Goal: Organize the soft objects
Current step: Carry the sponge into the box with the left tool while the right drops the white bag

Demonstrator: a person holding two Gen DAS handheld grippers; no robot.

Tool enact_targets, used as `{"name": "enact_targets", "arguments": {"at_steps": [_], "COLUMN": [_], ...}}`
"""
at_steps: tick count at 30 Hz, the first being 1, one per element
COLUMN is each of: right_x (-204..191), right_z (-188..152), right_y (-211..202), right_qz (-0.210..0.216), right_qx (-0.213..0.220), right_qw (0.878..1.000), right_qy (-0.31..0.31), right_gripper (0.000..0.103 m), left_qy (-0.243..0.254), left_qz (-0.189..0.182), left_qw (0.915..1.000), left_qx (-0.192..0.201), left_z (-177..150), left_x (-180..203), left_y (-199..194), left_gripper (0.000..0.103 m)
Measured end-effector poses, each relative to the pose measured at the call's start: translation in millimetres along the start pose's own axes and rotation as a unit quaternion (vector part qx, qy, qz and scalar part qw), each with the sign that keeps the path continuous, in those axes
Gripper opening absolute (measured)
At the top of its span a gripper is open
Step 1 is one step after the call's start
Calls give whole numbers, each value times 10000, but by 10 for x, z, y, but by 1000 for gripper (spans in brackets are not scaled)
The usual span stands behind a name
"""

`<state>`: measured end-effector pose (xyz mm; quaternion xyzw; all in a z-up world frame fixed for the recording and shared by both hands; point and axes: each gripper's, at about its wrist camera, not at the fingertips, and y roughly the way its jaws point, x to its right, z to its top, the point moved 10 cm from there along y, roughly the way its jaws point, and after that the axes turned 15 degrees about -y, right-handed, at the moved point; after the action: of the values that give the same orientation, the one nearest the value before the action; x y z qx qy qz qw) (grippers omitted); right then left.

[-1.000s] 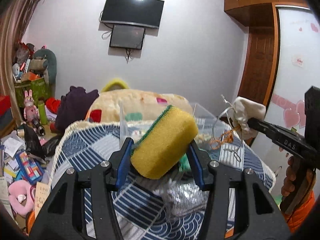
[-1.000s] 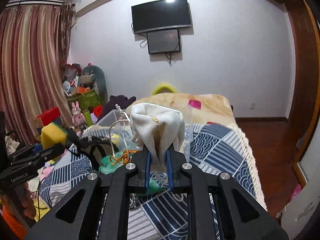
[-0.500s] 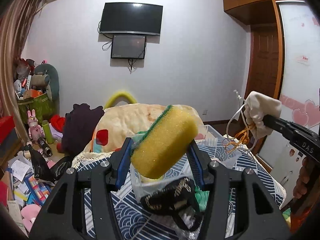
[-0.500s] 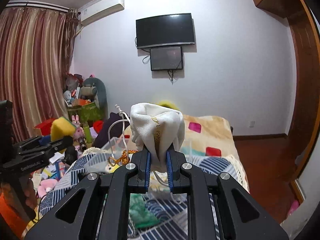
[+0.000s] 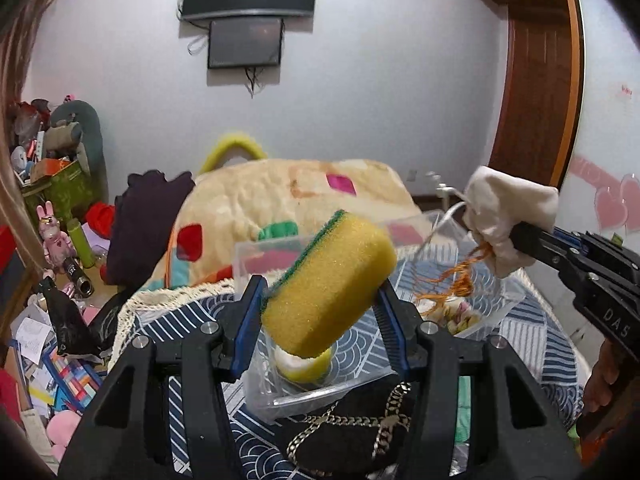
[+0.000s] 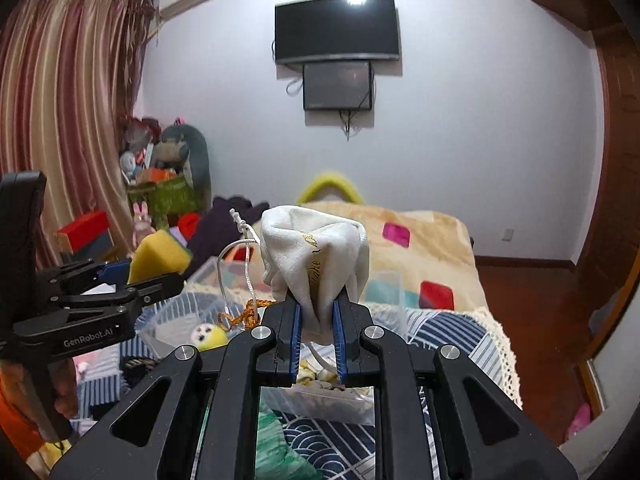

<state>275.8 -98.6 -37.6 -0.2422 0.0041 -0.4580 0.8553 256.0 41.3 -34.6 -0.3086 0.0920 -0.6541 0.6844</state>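
Left gripper (image 5: 320, 304): we clamp the sponge (image 5: 328, 284), now lowered over the bin (image 5: 280, 396). Right gripper (image 6: 316, 320): pinches the pouch (image 6: 316, 256); drop-offs look near.

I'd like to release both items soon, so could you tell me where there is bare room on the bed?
Bare quilt shows right of the right bin, toward the lace edge. The left bin holds only a yellow toy. It is crowded in front: a black chain bag and green cloth.

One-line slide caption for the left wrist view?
Left gripper clamps a yellow sponge above a clear bin; right gripper holds a white pouch.
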Motion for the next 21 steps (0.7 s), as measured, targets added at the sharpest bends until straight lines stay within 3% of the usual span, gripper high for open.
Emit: {"name": "enact_targets", "arguments": {"at_steps": [8,15,21], "right_x": [-65,-103,-96], "right_z": [-244,-426,-467], "right_y": [324,442,443], "right_qz": [178,320,411], "right_qx": [-569,-955,-1092], "right_qw": [9982,9948,9931], "right_qy": [-56,-133,-123], "right_gripper": [12,13,19], "left_qy": [87,108,391], "left_qz": [-5,25,12], "left_qw": [9978,9965,9965], "left_qx": [-662,-831,-744], "left_z": [-155,-233,-257], "left_x": [47,82,186], "left_y": [349,453,372], "left_gripper": [53,55,65]}}
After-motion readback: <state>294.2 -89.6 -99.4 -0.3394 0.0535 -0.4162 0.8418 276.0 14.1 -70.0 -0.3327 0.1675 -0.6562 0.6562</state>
